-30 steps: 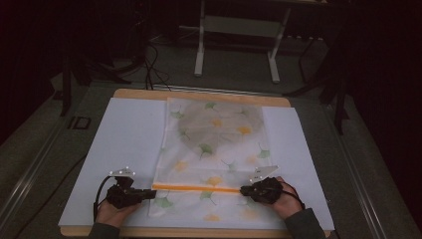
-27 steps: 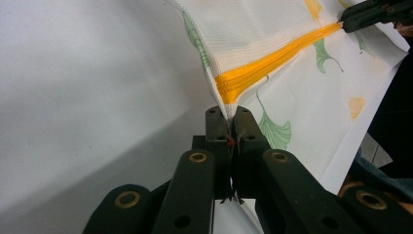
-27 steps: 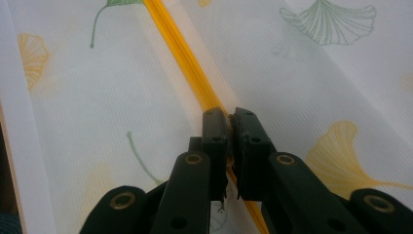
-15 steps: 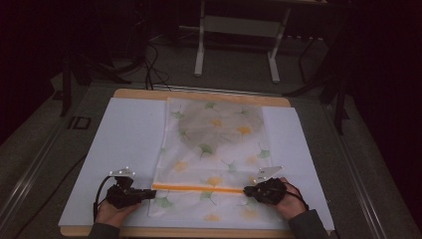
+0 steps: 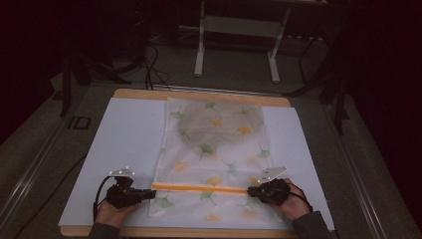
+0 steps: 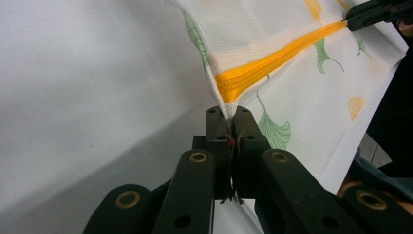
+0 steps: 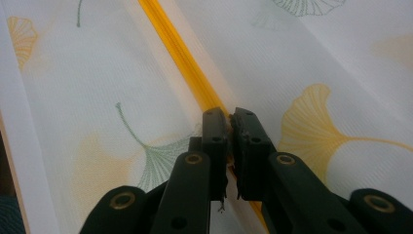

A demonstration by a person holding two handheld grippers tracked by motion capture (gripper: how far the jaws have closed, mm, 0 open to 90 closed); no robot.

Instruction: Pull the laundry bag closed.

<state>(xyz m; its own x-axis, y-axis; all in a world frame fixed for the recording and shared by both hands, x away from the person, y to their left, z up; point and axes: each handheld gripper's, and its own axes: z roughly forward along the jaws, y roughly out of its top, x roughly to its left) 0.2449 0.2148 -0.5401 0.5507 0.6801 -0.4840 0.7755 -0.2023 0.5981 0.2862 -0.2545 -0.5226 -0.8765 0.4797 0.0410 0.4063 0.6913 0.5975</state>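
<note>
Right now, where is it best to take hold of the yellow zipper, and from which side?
Grip the yellow zipper at its two ends, coming in from the left and right edges of the mesh bag: it runs straight across, so opposite pinches keep it taut.

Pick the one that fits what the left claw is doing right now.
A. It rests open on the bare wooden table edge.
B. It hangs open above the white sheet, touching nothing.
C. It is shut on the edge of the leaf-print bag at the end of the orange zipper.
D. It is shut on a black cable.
C: in the left gripper view the left claw has its jaws pressed together on the leaf-print bag edge, just below the orange zipper end.
</note>
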